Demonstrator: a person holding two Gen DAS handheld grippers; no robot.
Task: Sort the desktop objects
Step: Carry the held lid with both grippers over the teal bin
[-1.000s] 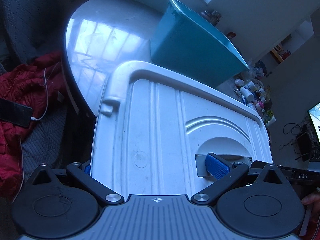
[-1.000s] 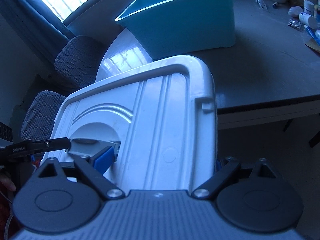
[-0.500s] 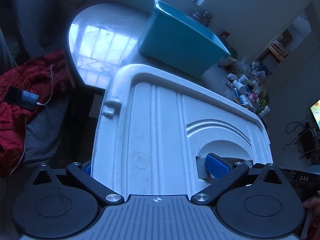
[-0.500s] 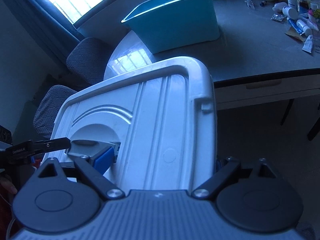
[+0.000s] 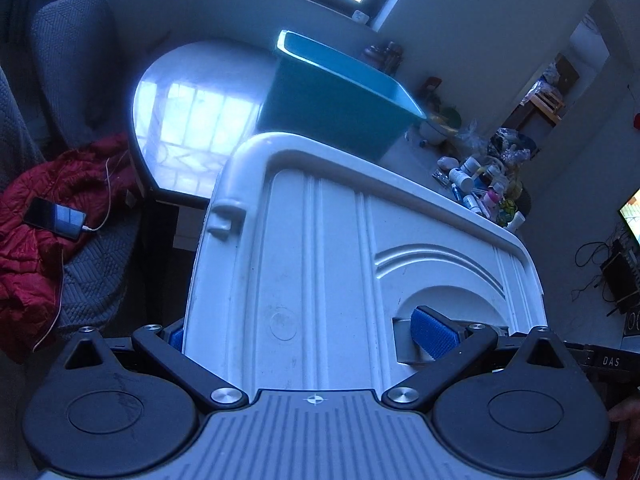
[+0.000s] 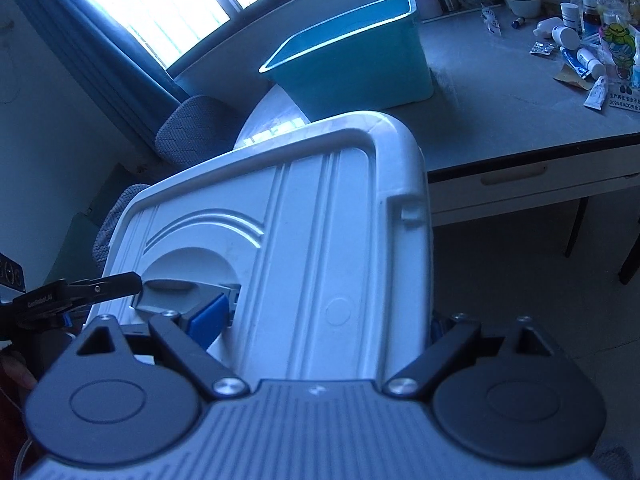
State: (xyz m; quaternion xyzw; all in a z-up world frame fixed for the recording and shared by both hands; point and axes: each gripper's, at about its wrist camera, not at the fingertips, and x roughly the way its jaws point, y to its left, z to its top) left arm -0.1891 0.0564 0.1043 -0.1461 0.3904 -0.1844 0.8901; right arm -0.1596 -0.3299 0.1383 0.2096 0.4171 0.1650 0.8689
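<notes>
**Lid in both grips, off the table**

I've got the white lid [image 5: 320, 264] clamped from both sides. My left gripper [image 5: 304, 332] spans one half of it, one blue pad in the handle recess, the other on the outer edge. My right gripper [image 6: 320, 320] does the same on the other half, so both sets of fingers are spread wide and closed hard on the plastic. The lid hangs in the air in front of the table [image 6: 500, 120], clear of its edge, top face tipped up toward me. Its ribs run away from my wrists toward the blue tub [image 6: 352, 64]; I can't tell which side is the longer.

I judge this as the carrying step. The tub stands open on the table, with the bottles and tubes [image 6: 576, 44] scattered well to its right. Next call: keep both grips level and matched, and steer the lid somewhere out of the way.
</notes>
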